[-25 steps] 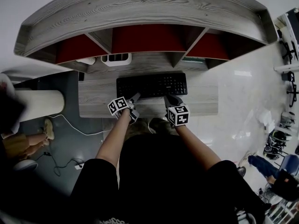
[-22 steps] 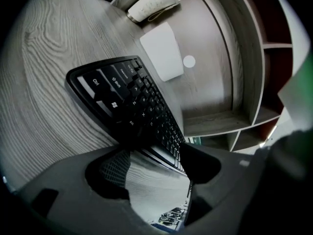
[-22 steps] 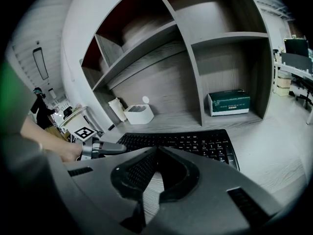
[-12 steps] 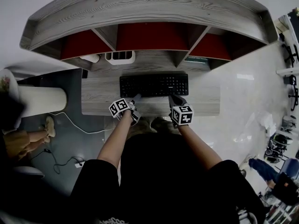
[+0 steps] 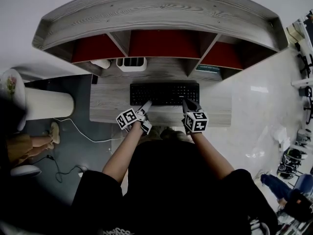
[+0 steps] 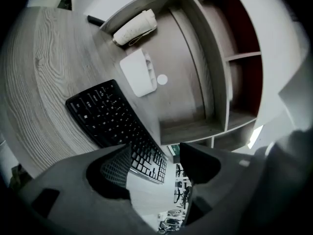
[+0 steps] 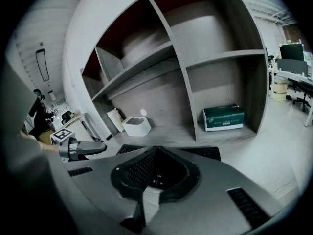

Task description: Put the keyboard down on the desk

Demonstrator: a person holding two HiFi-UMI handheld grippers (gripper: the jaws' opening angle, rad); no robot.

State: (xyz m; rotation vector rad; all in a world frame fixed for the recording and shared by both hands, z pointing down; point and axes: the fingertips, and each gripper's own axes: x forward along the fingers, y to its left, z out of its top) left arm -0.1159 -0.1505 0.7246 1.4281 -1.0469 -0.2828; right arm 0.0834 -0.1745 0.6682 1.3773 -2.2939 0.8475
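**Left gripper** (image 6: 154,165): jaws wide apart, nothing between them. Only one end of the keyboard (image 6: 110,119) and the room beyond show through the gap. It has let go and sits at the keyboard's front edge, toward the left end.

**Right gripper** (image 7: 156,150): jaws drawn together, tips meeting. A few keys and a pale strip of desk (image 5: 110,104) show through the hollow behind the tips, and nothing looks pinched. The tips are at the keyboard's front edge, right end. Touching it or just over it, can't say.

**Keyboard:** flat on the desk, keys up, roughly parallel to the near edge. Behind its left end is a white bin (image 5: 131,63). Behind its right end is a green box (image 7: 224,117) in a bay of the shelf unit (image 5: 161,13).

**Progress, my read:** the put-down looks done, with the keyboard's weight on the desk and one gripper already off it. All that seems left is for both grippers to draw back from the front edge without nudging the keyboard.
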